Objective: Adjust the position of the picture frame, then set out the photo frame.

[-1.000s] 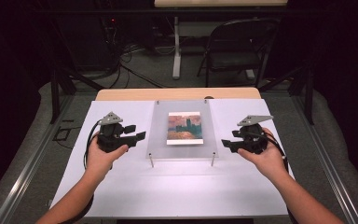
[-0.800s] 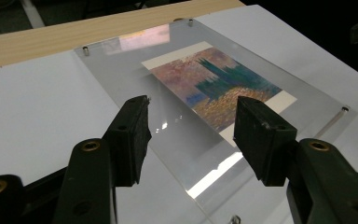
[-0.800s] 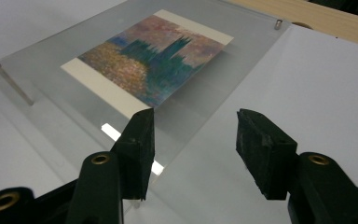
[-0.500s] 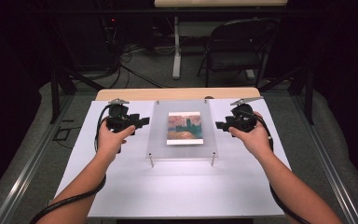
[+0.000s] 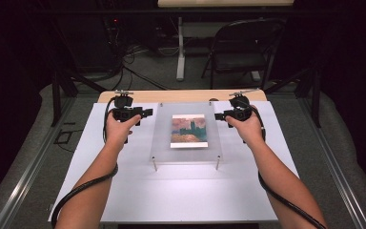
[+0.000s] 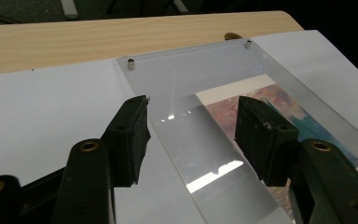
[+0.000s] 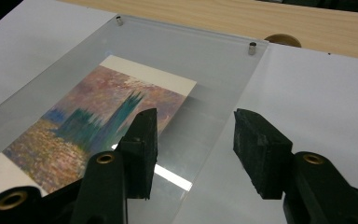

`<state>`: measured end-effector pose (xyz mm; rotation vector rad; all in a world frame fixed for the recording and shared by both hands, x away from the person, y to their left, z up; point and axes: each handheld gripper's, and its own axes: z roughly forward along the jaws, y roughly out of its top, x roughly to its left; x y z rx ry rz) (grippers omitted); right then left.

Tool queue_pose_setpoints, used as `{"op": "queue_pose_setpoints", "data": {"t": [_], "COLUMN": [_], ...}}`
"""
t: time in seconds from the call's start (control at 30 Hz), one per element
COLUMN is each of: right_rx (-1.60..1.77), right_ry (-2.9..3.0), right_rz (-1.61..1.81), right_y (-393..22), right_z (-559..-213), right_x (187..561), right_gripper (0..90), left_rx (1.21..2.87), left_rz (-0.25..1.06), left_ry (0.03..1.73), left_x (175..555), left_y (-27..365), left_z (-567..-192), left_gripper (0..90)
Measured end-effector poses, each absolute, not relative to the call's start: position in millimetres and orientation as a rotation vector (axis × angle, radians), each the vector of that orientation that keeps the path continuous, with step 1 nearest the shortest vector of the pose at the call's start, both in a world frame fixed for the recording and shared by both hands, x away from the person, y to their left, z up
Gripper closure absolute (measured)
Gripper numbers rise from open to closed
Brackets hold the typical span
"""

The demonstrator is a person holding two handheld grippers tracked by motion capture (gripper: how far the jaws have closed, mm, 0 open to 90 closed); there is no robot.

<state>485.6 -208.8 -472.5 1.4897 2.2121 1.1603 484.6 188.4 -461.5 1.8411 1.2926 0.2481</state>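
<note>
Both grippers flank the acrylic frame.
I hold my left gripper (image 5: pixel 145 112) and right gripper (image 5: pixel 218 116) with jaws apart at the acrylic frame's (image 5: pixel 187 155) far corners, mid-worktop (image 5: pixel 181 195), grasping nothing.

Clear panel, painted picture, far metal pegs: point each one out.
clear panel (image 5: pixel 162 129), high view, bare left strip.
painted picture (image 7: pixel 88 116), right gripper view, dark towers at its middle.
metal peg (image 6: pixel 131 64), left gripper view, top of the far-left peg.
</note>
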Motion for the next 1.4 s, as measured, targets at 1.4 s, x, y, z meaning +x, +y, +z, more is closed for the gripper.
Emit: {"op": "queue_pose_setpoints", "data": {"t": [1.4], "right_rx": [1.775], "right_ry": [2.208], "right_rz": [1.134], "right_y": [-197.3], "right_z": [-526.5], "right_x": [525.6], "right_gripper": [35.9], "left_rx": [1.911], "left_rz": [0.086], "left_ry": [1.473], "left_x": [532.0], "left_y": [150.5], "left_z": [-527.0], "left_gripper": [33.1]}}
